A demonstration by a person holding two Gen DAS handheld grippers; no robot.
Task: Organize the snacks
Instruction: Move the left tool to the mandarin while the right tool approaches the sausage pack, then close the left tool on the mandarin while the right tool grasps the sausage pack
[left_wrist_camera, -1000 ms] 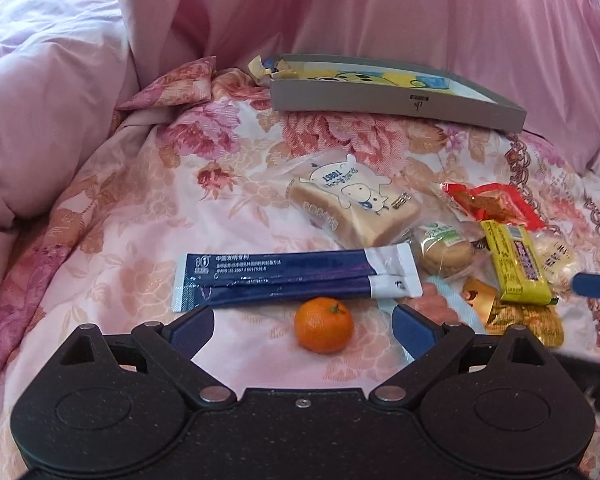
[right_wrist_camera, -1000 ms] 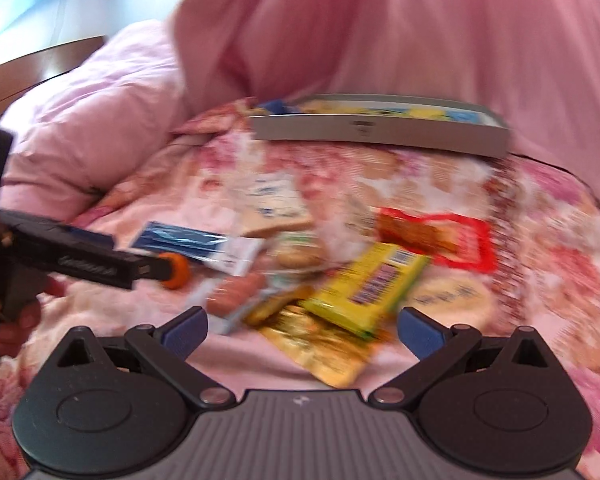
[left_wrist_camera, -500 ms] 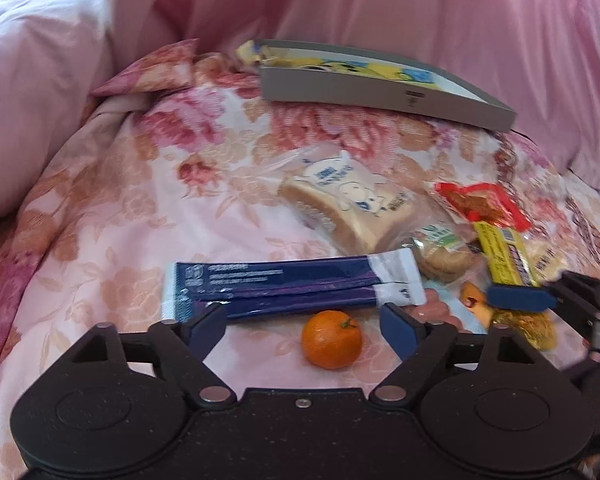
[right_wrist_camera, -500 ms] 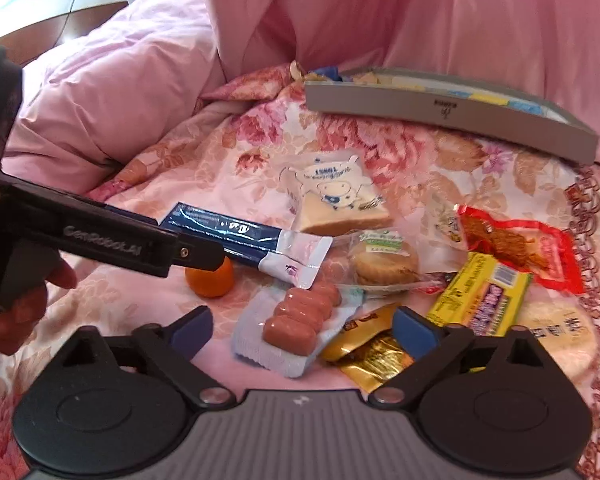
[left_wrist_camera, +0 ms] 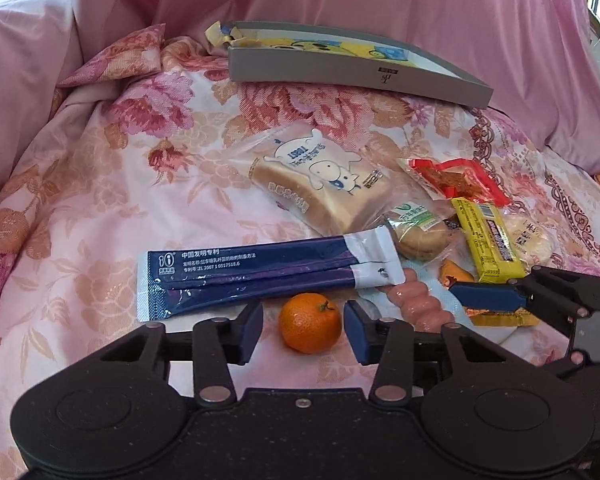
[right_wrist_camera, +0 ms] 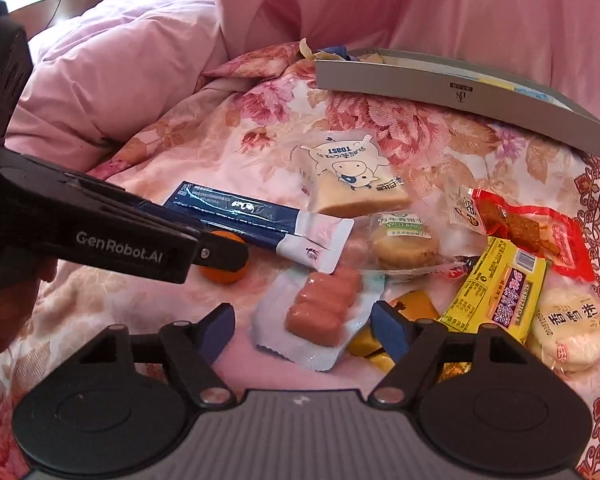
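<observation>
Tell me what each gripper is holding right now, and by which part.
Nothing is held. The left gripper is open, its jaws either side of the orange without touching. The right gripper is open around the sausage pack, not clamped.

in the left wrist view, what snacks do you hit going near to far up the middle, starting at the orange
mandarin orange → blue stick pack → toast slice bag → grey box
</observation>
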